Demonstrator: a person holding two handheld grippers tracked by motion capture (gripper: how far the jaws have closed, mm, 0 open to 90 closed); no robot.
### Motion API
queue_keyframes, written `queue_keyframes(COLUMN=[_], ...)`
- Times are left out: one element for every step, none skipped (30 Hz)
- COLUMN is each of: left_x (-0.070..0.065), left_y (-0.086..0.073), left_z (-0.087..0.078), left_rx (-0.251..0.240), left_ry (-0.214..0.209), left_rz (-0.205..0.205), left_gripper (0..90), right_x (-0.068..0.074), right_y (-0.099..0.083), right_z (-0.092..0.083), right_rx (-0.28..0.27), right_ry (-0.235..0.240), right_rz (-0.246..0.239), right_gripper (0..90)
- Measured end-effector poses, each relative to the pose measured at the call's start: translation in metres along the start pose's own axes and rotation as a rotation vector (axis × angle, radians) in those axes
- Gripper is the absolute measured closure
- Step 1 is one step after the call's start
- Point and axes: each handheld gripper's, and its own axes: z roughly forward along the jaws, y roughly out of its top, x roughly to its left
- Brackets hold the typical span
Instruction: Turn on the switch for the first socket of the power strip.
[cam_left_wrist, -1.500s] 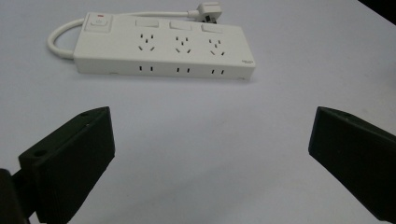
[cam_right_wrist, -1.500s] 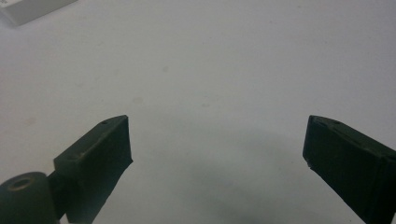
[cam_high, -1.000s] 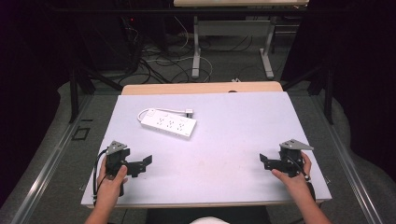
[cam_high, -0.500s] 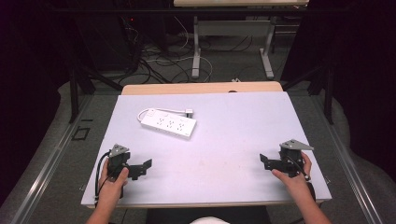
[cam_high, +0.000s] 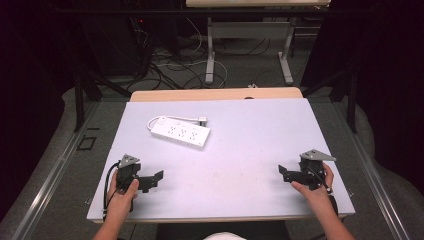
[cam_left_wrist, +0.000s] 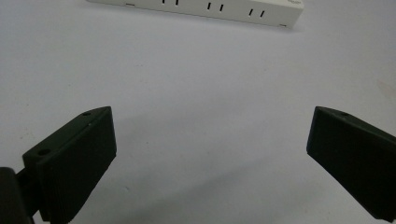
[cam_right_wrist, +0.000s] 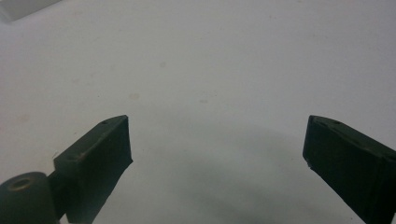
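Observation:
A white power strip (cam_high: 181, 134) lies flat on the pale table top (cam_high: 250, 130), left of centre, with its cord and plug (cam_high: 202, 120) curled behind it. My left gripper (cam_high: 156, 179) rests low near the front left, open and holding nothing, a good hand's length short of the strip. In the left gripper view its jaws (cam_left_wrist: 210, 135) stand wide apart and the power strip (cam_left_wrist: 205, 8) runs along the top edge. My right gripper (cam_high: 284, 173) sits near the front right, open over bare table. The right gripper view shows the gripper (cam_right_wrist: 217, 140) spread wide with nothing between its jaws.
A wooden strip (cam_high: 215, 94) borders the table's far edge. Beyond it the floor holds cables (cam_high: 175, 65) and the legs of another desk (cam_high: 210, 47). Metal rails (cam_high: 55, 170) run along the table's left and right sides.
My left gripper has drifted slightly toward the near edge. The right gripper and the power strip have not visibly moved.

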Motion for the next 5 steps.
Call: queue_keyframes(left_x=[0.0001, -0.0001, -0.0001, -0.0001, -0.0001], left_y=[0.0001, 0.0002, 0.0003, 0.0004, 0.0006], left_z=[-0.0001, 0.0001, 0.0002, 0.0003, 0.0002], left_rx=[0.001, -0.001, -0.002, -0.003, -0.004], left_ry=[0.001, -0.001, 0.000, -0.001, 0.000], left_rz=[0.002, 0.001, -0.001, -0.003, -0.002], left_gripper=[1.4, 1.4, 1.4, 1.4, 1.4], right_x=[-0.0001, -0.0001, 0.0000, -0.0001, -0.0004], right_y=[0.0000, -0.0001, -0.0002, -0.0002, -0.0002], right_z=[-0.0001, -0.0001, -0.0001, -0.0004, -0.0004], right_rx=[-0.001, 0.000, 0.000, 0.003, 0.002], right_ry=[0.000, -0.002, 0.000, -0.004, -0.003], right_rz=[-0.003, -0.004, 0.001, 0.003, 0.004], right_gripper=[7.1, 7.1, 7.1, 7.1, 7.1])
